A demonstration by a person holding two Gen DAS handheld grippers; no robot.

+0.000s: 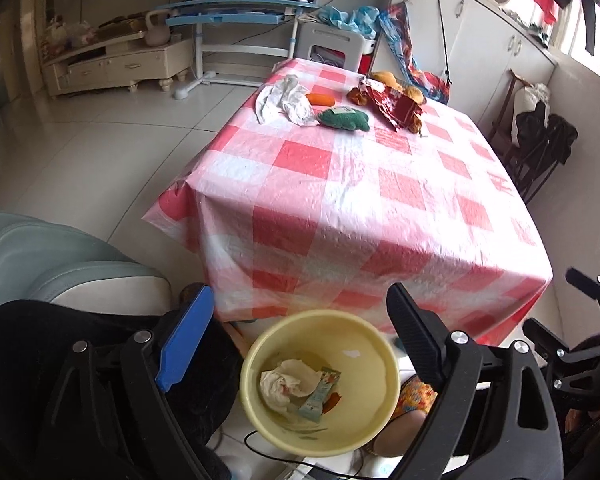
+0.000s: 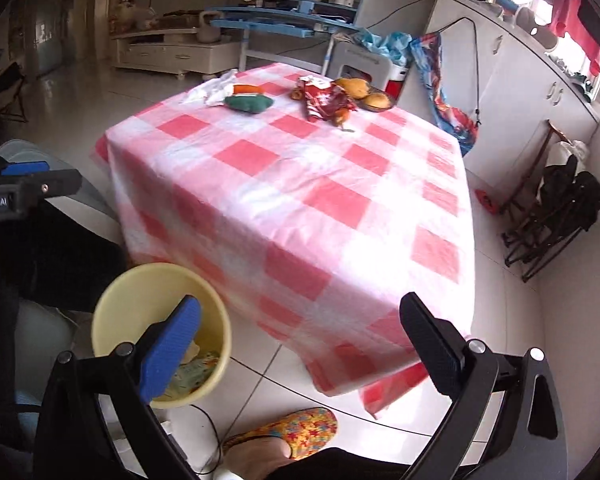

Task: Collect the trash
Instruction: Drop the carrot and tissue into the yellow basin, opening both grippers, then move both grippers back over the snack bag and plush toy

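Note:
A yellow bin (image 1: 320, 380) stands on the floor by the table's near corner and holds a crumpled tissue (image 1: 288, 384) and a small carton (image 1: 318, 396). My left gripper (image 1: 300, 336) is open and empty above the bin. My right gripper (image 2: 300, 344) is open and empty over the floor, right of the bin (image 2: 160, 332). On the far side of the checked tablecloth (image 1: 340, 184) lie a crumpled white tissue (image 1: 284, 98), a red wrapper (image 1: 396, 106), a green plush (image 1: 342, 118) and an orange piece (image 1: 320, 99).
Yellow fruit (image 2: 364, 92) sits on a dark dish at the table's back. A grey seat (image 1: 60, 256) is on the left. A folding rack (image 2: 552, 216) stands at the right wall. My slippered foot (image 2: 296, 428) is on the floor.

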